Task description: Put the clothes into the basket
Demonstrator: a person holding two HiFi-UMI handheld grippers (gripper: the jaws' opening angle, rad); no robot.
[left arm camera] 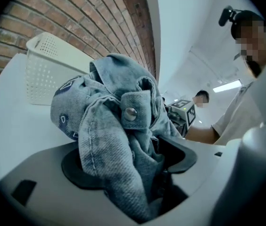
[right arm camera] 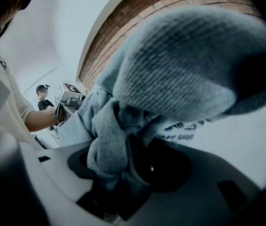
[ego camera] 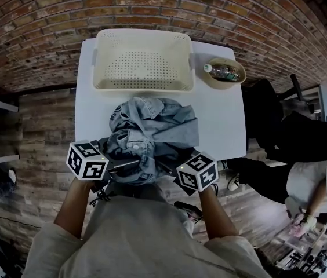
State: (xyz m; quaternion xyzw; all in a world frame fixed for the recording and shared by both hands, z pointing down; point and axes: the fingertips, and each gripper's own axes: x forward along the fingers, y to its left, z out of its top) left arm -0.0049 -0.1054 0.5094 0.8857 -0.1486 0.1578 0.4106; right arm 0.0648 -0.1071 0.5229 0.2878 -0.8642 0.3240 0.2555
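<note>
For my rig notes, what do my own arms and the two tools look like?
The left tool and right tool each carry a white cube printed with black square markers; bodies pale grey, pads black. Pale sleeves end near the elbows.

Basket (ego camera: 143,59) on table (ego camera: 224,123), at far edge. Bowl (ego camera: 240,75) just right of basket; bottle (ego camera: 220,71) lying in bowl. Clothes (ego camera: 152,129) bunched over table's near half, in front of basket, apart from it. Left gripper (left arm camera: 133,168) at their near-left end, right gripper (right arm camera: 123,166) at near-right; cloth between each pair of jaws.
</note>
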